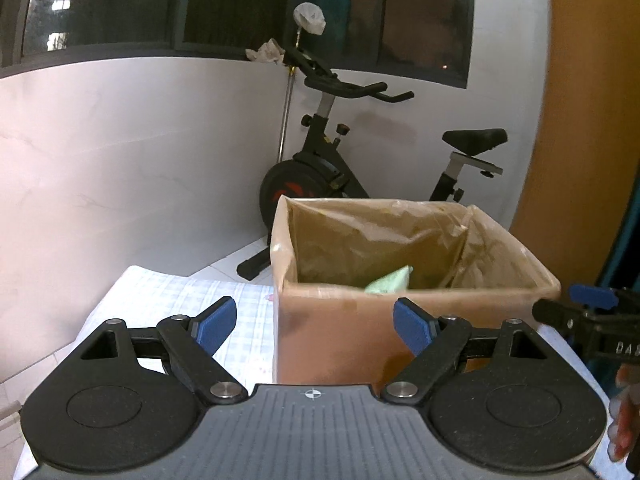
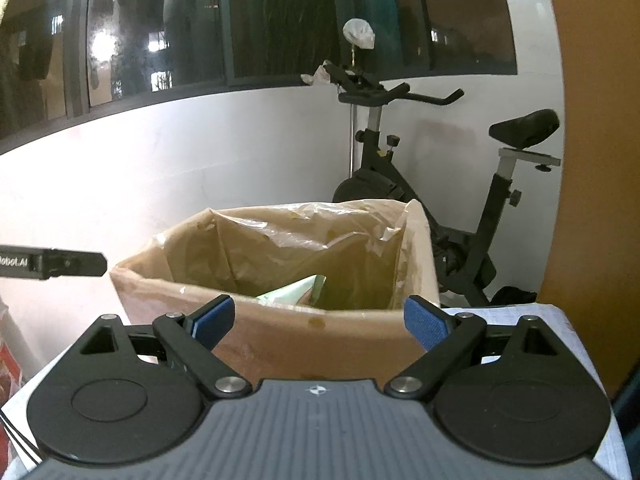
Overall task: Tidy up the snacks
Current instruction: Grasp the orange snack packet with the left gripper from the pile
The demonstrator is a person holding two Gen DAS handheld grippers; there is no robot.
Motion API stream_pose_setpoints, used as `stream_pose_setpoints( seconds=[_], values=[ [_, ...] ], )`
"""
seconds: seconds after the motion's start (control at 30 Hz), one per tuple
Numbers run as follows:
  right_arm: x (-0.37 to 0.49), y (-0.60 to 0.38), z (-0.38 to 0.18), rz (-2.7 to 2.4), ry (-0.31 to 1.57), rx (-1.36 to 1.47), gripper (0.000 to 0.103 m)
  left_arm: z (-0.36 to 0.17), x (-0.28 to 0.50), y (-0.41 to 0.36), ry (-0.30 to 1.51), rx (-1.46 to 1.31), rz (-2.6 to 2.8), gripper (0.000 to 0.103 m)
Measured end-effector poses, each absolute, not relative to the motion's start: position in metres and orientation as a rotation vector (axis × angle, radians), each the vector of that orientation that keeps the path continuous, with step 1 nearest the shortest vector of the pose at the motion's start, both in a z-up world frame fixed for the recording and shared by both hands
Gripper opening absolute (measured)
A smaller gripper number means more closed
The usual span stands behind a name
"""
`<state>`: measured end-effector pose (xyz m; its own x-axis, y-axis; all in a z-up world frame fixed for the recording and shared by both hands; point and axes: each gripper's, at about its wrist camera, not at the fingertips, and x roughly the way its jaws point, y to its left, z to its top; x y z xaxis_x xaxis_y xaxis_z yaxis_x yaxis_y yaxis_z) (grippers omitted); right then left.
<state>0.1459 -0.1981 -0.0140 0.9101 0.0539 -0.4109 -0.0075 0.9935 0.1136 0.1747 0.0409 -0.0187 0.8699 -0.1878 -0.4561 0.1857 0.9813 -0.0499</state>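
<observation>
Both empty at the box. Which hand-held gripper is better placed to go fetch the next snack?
No clear winner: left hand-held gripper and right hand-held gripper are both open, empty, facing the box. Only a green packet inside shows; no loose snack in view.

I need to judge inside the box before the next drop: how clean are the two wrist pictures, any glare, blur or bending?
Left wrist: fisheye bends the wall and window line; box slightly motion-smeared, its plastic liner dim, green packet soft. Right wrist: bright reflections in the window; liner crinkles sharper, green packet partly hidden by the box rim.
</observation>
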Motion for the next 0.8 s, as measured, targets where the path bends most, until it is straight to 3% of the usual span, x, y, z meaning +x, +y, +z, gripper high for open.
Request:
stream_pose_setpoints(
  seconds=[0.57,0.8],
  values=[
    [0.06,-0.171,-0.068,0.002,0.406,0.115,0.094,-0.085,0.101,0.038,0.555,-0.039,-0.265,0.087],
    [0.038,-0.177,-0.049,-0.017,0.344,0.077,0.094,-0.052,0.088,0.058,0.483,-0.081,-0.221,0.087]
  ],
)
